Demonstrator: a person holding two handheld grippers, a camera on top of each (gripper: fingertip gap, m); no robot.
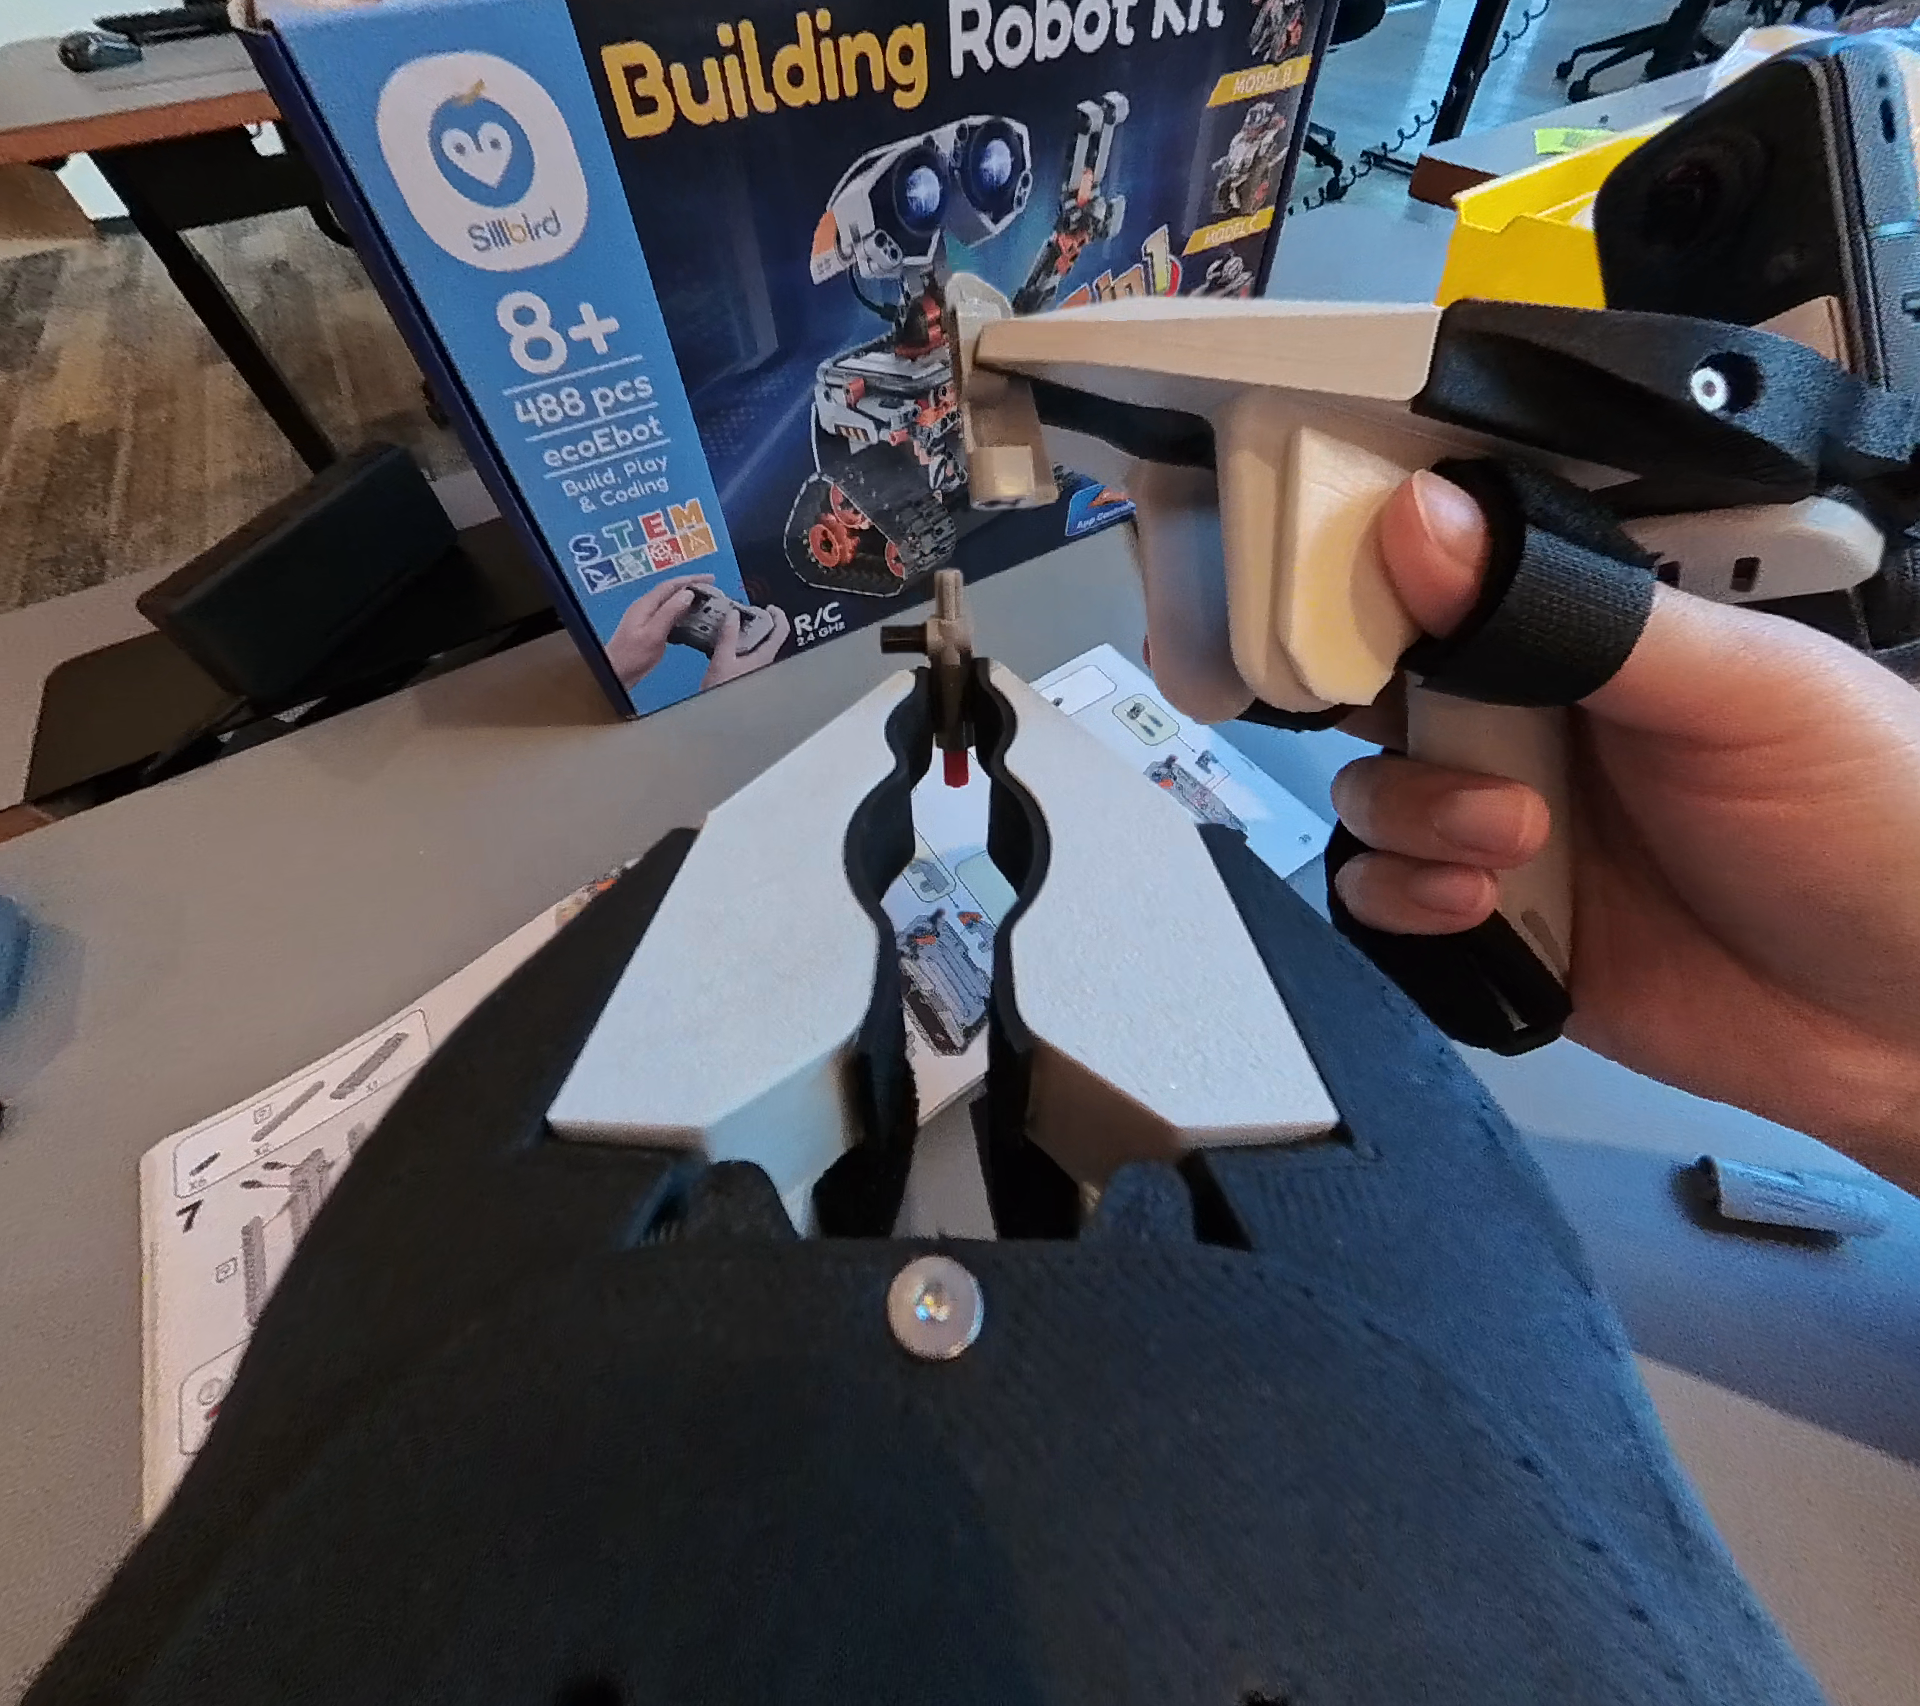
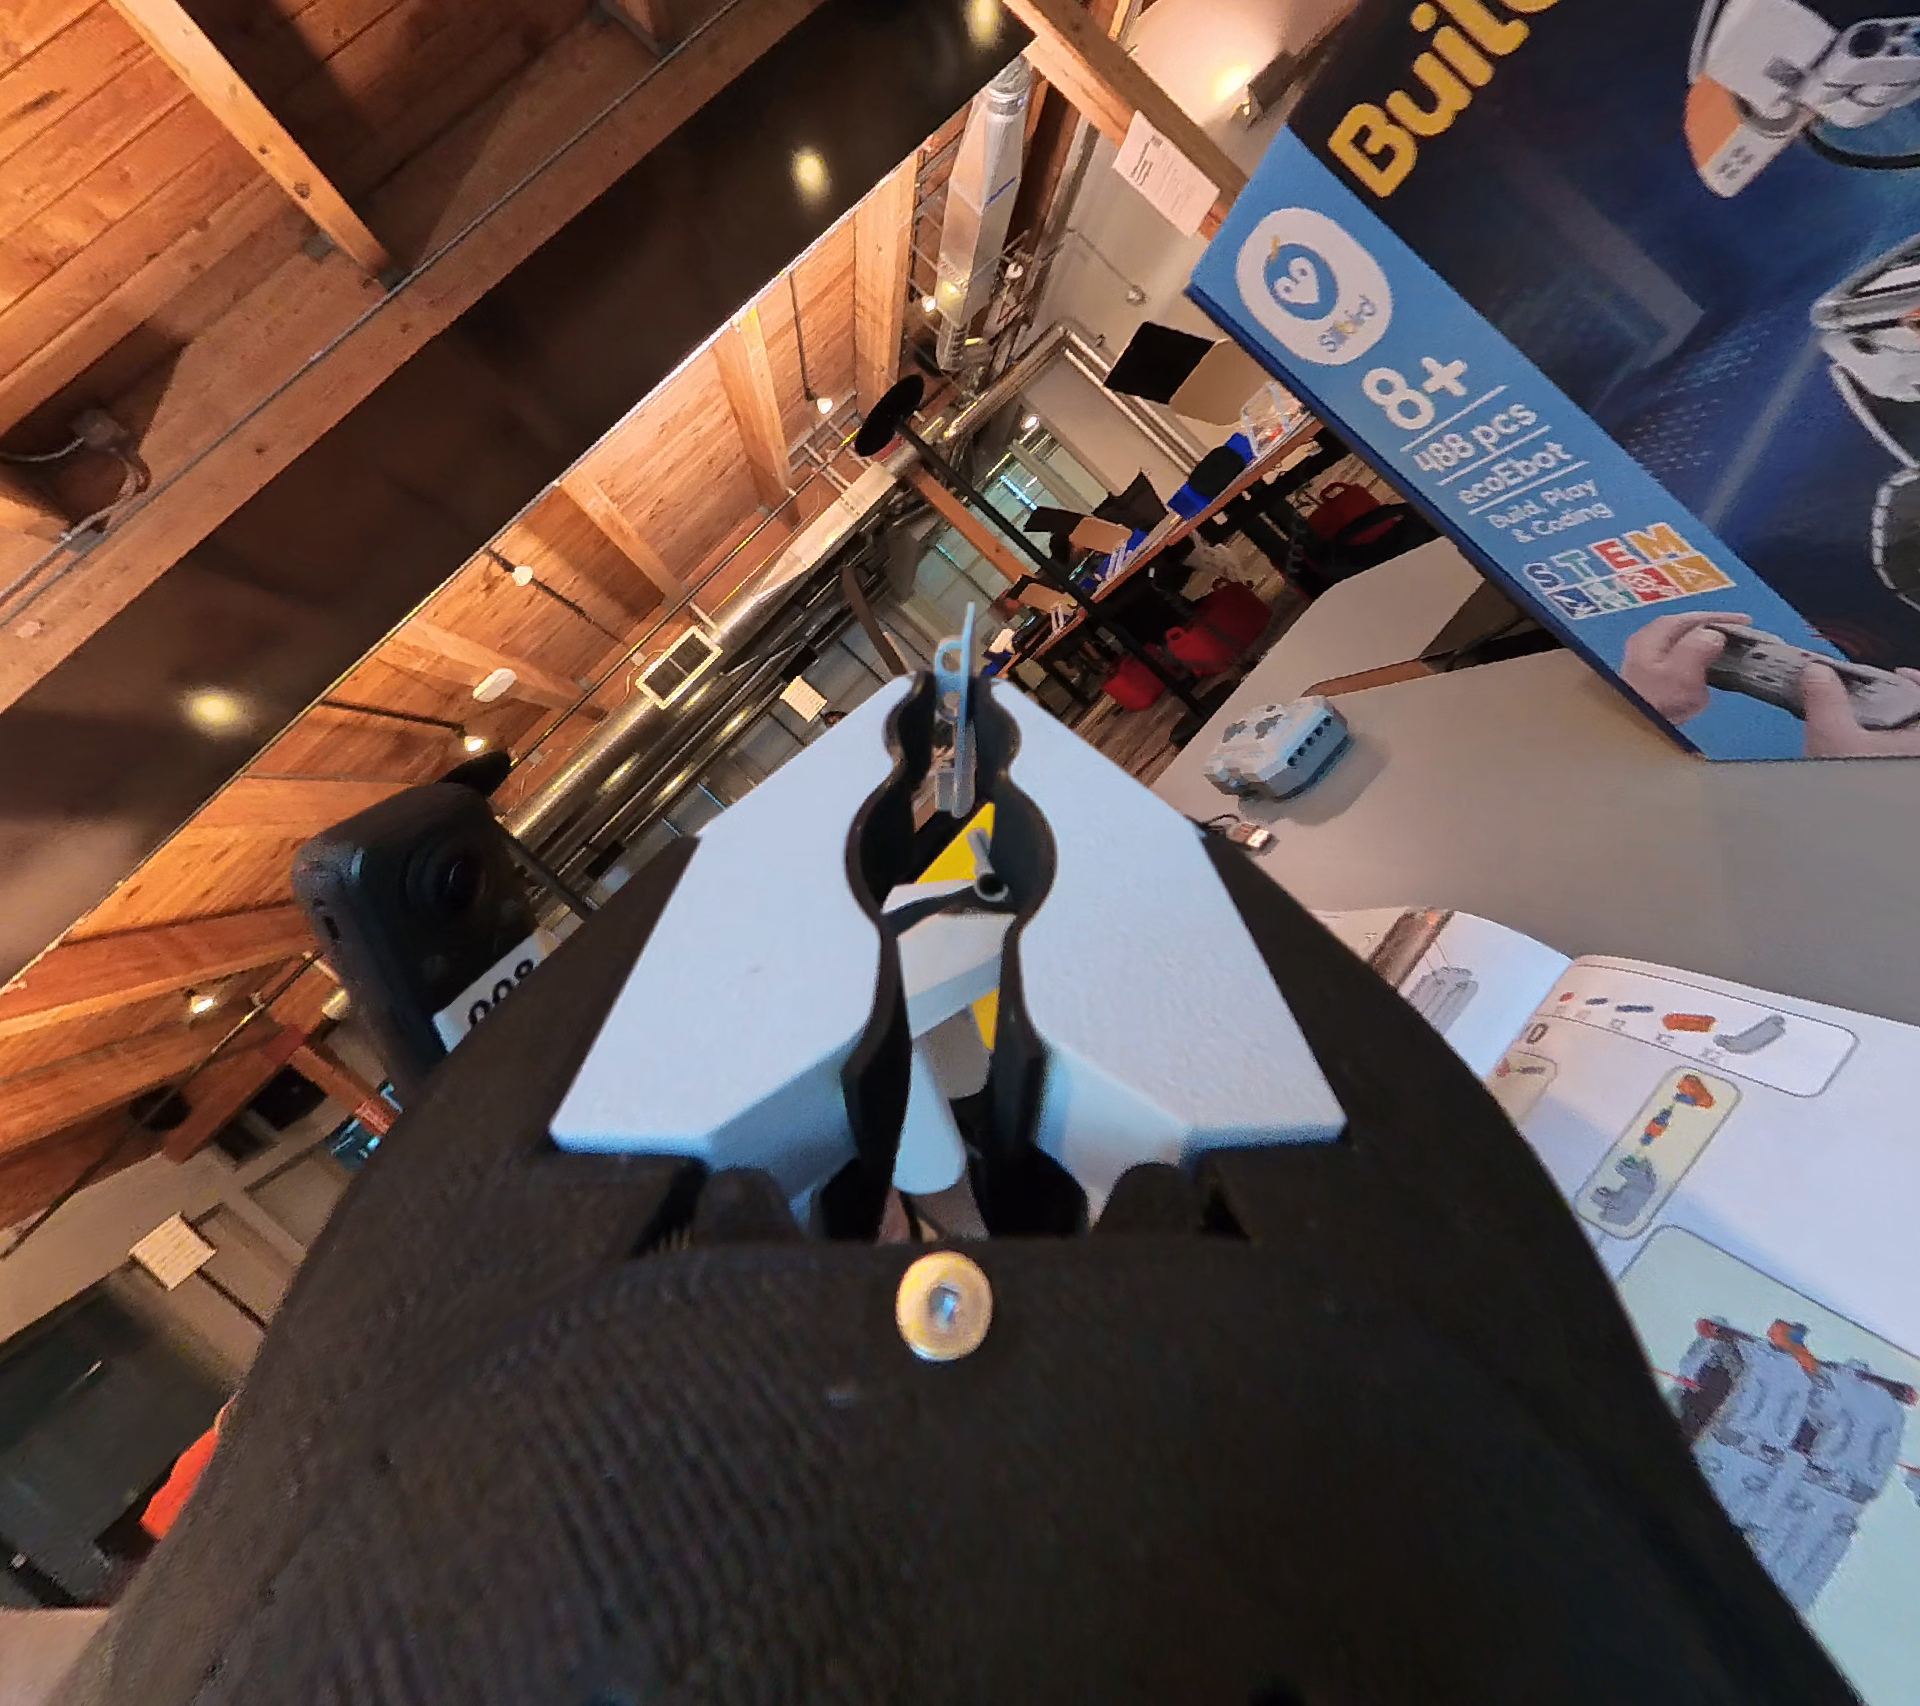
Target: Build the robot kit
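The left gripper (image 1: 948,700), black with pale grey finger plates, has its jaws pressed onto a small assembly of building-toy pins, a dark pin with a red tip and a beige cross-shaped connector (image 1: 948,654) standing upright at its tips. Beneath it an open white instruction booklet (image 1: 312,1126) lies on the grey tabletop (image 1: 436,846). At three o'clock a person's hand (image 1: 1621,835) holds the right gripper (image 1: 997,420), whose beige fingers point toward nine o'clock just above the connector; its jaws pinch a thin light-grey flat toy piece (image 2: 961,711), seen edge-on in the right wrist view. At twelve o'clock, farther back, a large dark-blue cardboard toy box with a light-blue side band (image 1: 790,274) stands upright on the table. In the right wrist view a small grey-and-white toy block (image 2: 1283,747) sits on the table at one o'clock, near the box.
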